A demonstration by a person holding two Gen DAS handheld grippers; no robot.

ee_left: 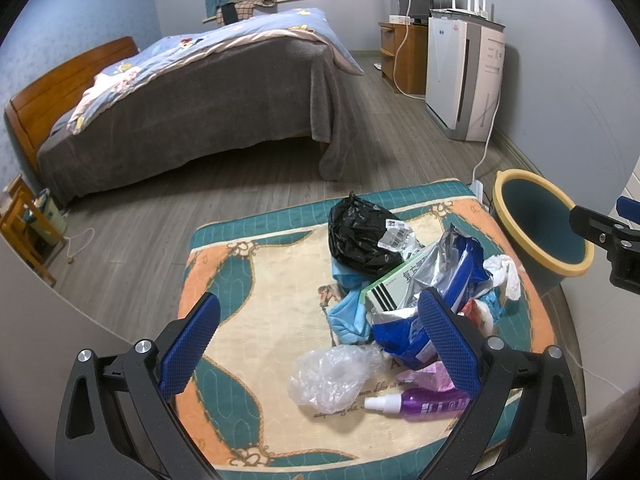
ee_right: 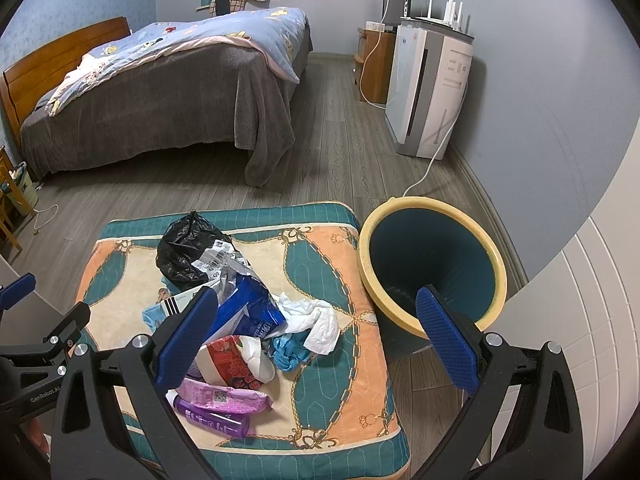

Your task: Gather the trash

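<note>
A heap of trash lies on a patterned cushion (ee_left: 224,332) (ee_right: 328,264): a black bag (ee_left: 356,236) (ee_right: 184,252), a blue-and-silver wrapper (ee_left: 404,340) (ee_right: 252,304), white tissue (ee_left: 506,274) (ee_right: 316,320), a clear plastic bag (ee_left: 332,372), a purple spray bottle (ee_left: 424,402) (ee_right: 212,420), a pink packet (ee_right: 220,396) and a red-and-white wrapper (ee_right: 232,364). A teal bin with a yellow rim (ee_left: 540,232) (ee_right: 432,268) stands right of the cushion. My left gripper (ee_left: 320,344) hangs open above the trash. My right gripper (ee_right: 316,340) hovers open between the trash and the bin, holding nothing.
A bed (ee_left: 192,96) (ee_right: 160,92) with a grey blanket stands across the grey wood floor. A white air purifier (ee_left: 464,76) (ee_right: 428,88) and a wooden cabinet (ee_left: 400,56) line the right wall, with a white cable (ee_right: 424,176) trailing toward the bin. A wooden stand (ee_left: 24,224) sits far left.
</note>
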